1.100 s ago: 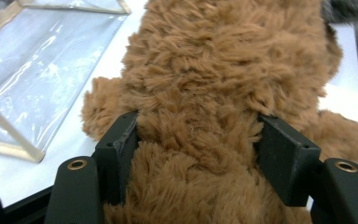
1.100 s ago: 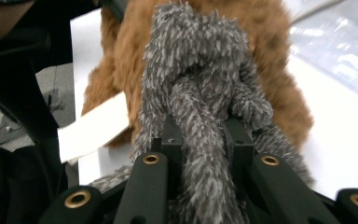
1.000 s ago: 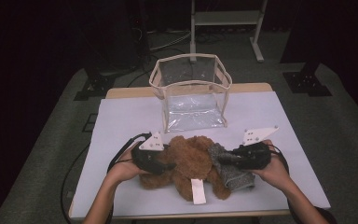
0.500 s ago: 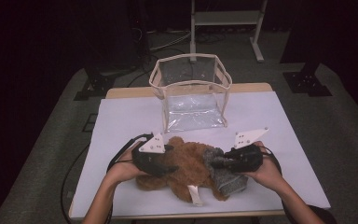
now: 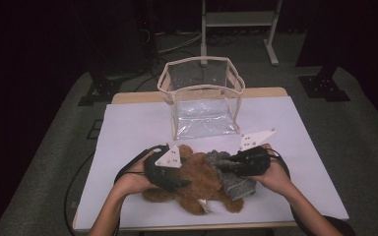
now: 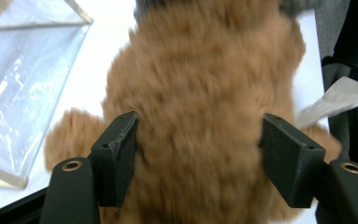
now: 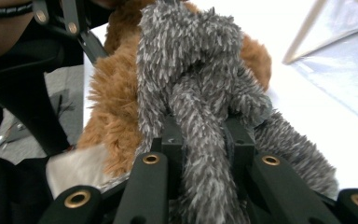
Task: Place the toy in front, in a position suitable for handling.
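At the tabletop's (image 5: 128, 123) near edge, the left gripper's (image 6: 200, 140) jaws, just opening, straddle a brown plush (image 5: 202, 177) while the right gripper (image 7: 200, 140) pinches its grey scarf (image 7: 191, 70), the clear bag (image 5: 202, 98) beyond waiting unfilled.

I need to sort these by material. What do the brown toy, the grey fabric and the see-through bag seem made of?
Brown toy: plush, long shaggy pile, probably synthetic fur. Grey fabric: fuzzy fleece-like knit with flecked fibres. See-through bag: glossy clear plastic film, likely vinyl, with glare and wrinkles, edged in beige binding.
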`<act>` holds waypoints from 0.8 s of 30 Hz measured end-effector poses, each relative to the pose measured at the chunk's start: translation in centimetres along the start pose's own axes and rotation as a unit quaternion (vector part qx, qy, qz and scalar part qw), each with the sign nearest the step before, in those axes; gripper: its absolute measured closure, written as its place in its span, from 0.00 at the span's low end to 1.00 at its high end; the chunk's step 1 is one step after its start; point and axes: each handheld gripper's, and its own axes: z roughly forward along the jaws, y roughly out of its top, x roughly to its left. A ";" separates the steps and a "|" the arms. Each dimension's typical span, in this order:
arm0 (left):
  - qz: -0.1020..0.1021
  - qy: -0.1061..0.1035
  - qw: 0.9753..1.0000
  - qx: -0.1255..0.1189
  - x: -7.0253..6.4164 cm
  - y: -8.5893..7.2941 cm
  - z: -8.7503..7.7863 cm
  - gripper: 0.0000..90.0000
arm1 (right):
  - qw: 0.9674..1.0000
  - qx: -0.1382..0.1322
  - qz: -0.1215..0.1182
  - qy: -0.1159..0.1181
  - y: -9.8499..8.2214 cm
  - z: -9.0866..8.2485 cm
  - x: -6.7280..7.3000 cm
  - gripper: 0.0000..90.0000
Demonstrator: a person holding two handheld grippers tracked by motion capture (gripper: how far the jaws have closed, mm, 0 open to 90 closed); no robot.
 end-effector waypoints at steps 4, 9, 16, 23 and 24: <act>0.015 0.000 1.000 0.020 -0.3 0.2 0.7 0.37 | 1.000 0.014 -0.011 0.009 0.0 0.8 0.6 0.82; 0.014 -0.025 0.999 0.021 -0.5 -0.2 0.9 0.44 | 1.000 0.011 -0.008 -0.023 0.2 -0.4 -0.2 0.82; 0.020 -0.029 0.999 0.020 -0.6 -0.2 0.7 0.44 | 0.999 0.032 0.004 -0.024 -0.2 1.3 -1.4 0.82; 0.008 -0.001 1.000 0.007 0.0 -0.8 -0.9 0.41 | 0.996 0.066 0.021 -0.057 -2.3 0.2 -2.8 0.82; 0.006 -0.006 1.000 0.008 0.1 -1.1 -0.7 0.42 | 0.995 0.069 0.024 -0.063 -2.5 -0.2 -3.1 0.82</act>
